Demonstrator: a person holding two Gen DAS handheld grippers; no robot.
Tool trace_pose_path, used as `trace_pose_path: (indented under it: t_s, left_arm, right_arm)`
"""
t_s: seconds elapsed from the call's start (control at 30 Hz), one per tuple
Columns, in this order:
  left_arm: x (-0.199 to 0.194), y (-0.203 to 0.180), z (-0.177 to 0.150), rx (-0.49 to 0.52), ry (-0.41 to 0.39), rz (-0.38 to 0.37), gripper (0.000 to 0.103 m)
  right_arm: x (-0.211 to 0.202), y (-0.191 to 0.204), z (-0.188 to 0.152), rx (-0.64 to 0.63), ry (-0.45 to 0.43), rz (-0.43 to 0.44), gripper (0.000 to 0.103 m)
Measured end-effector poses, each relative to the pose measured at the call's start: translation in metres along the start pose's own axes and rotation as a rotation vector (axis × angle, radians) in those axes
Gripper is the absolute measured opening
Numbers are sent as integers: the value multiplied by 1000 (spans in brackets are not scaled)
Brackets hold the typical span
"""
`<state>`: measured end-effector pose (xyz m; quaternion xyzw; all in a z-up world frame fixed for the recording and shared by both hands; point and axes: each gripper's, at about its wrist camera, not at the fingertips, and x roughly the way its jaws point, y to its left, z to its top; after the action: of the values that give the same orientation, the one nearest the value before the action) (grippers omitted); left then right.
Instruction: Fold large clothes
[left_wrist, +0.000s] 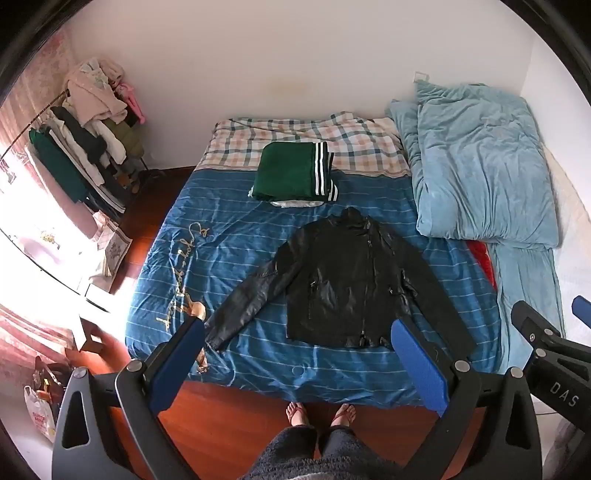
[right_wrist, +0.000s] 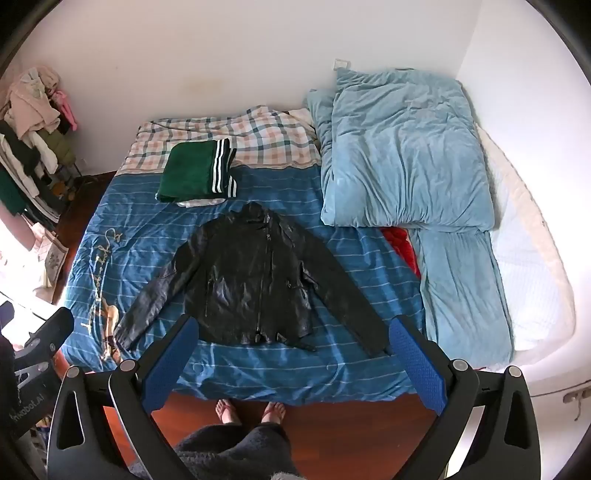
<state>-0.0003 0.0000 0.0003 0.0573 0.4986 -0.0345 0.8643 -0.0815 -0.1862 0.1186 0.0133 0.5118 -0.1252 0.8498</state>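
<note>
A bed (left_wrist: 229, 236) is taking up the middle of the room, wearing a blue striped cover with gold script. A plaid sheet (left_wrist: 354, 142) is showing at the bed's far end. A pale blue duvet (left_wrist: 480, 162) is lying heaped along the bed's right side, with something red (left_wrist: 482, 260) peeking out under its near edge. A crowded clothes rack (left_wrist: 88, 140) is standing left of the bed against the wall. A plastic bag (left_wrist: 38, 410) is sitting on the floor near the bed's left foot corner.
</note>
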Motion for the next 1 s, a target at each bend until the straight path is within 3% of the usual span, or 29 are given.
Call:
trace_pose_path:
  t_s: [1.0]
  left_arm:
    - [-3, 4, 9, -13, -3, -19, 103]
  right_arm:
    - [-5, -1, 1, -5, -12, -11, 103]
